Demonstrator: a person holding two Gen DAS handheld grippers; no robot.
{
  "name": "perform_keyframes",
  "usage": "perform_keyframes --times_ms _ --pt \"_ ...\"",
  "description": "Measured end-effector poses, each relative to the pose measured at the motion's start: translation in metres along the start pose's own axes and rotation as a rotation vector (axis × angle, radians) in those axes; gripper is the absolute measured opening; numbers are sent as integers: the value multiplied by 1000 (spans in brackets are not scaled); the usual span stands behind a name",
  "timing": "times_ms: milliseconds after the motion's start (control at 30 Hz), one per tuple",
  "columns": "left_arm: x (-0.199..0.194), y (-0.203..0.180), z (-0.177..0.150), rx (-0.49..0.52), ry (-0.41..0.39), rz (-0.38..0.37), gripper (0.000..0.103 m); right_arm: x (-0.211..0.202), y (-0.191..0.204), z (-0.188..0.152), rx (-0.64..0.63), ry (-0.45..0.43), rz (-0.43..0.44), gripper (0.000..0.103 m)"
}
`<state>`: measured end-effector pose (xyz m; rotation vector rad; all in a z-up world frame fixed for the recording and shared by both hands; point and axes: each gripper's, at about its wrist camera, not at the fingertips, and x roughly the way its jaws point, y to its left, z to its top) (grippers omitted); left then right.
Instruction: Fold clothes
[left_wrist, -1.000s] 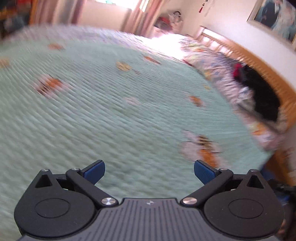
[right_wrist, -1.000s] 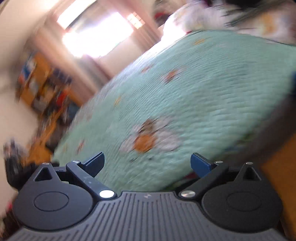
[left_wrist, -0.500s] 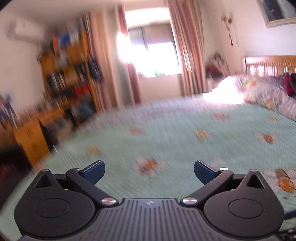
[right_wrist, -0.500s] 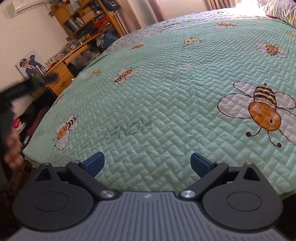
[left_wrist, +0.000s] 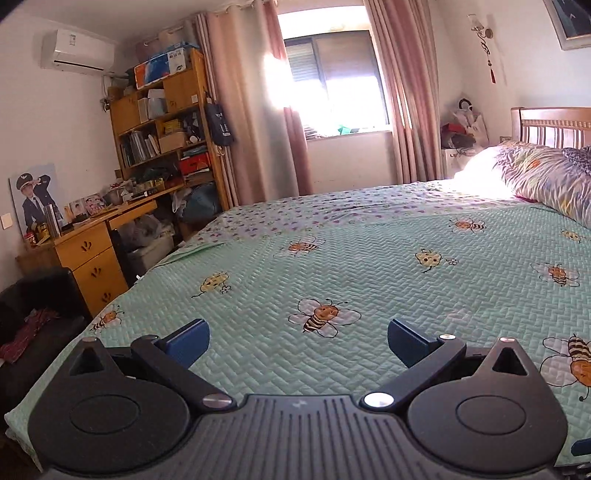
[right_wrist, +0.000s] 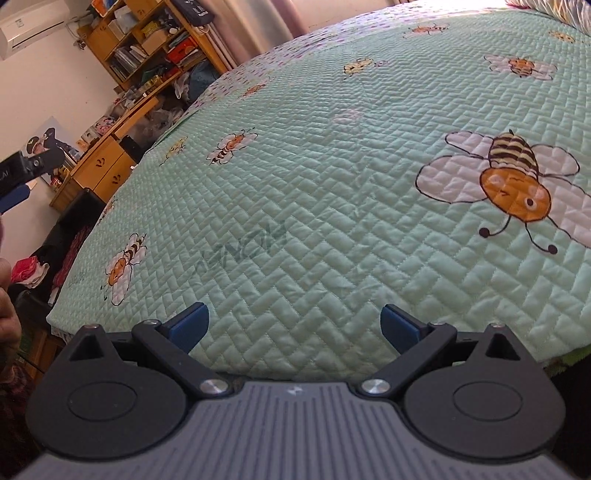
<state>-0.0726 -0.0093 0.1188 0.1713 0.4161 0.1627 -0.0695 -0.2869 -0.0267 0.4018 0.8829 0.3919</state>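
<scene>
In the left wrist view, the left gripper (left_wrist: 298, 341) is held spread wide and empty above the bedspread (left_wrist: 369, 266). No clothes are seen on it.

In the right wrist view, the right gripper (right_wrist: 294, 324) is likewise spread and empty. A garment must first be found; folding is judged not yet begun.

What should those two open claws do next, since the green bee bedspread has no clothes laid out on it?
Probably turn toward the headboard end to fetch a garment. Both the left gripper and the right gripper are open and hold nothing, and the bedspread lies bare, so there is nothing here to fold.
</scene>
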Motion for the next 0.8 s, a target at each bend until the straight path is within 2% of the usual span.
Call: perform_keyframes --times_ms 233,400,500,600,800 --pt "31 6 -8 -44 121 -142 103 4 -10 -3 32 12 0 99" --pt "42 8 -28 -160 189 -295 103 5 -18 -6 51 12 3 99" --pt "40 -2 -34 -151 177 -332 103 5 -24 -7 62 9 6 99" --pt "32 -20 -35 -102 152 -319 103 5 -29 -9 77 7 9 99" --pt "43 -63 -35 -24 248 -325 102 1 -49 -12 132 -16 23 99"
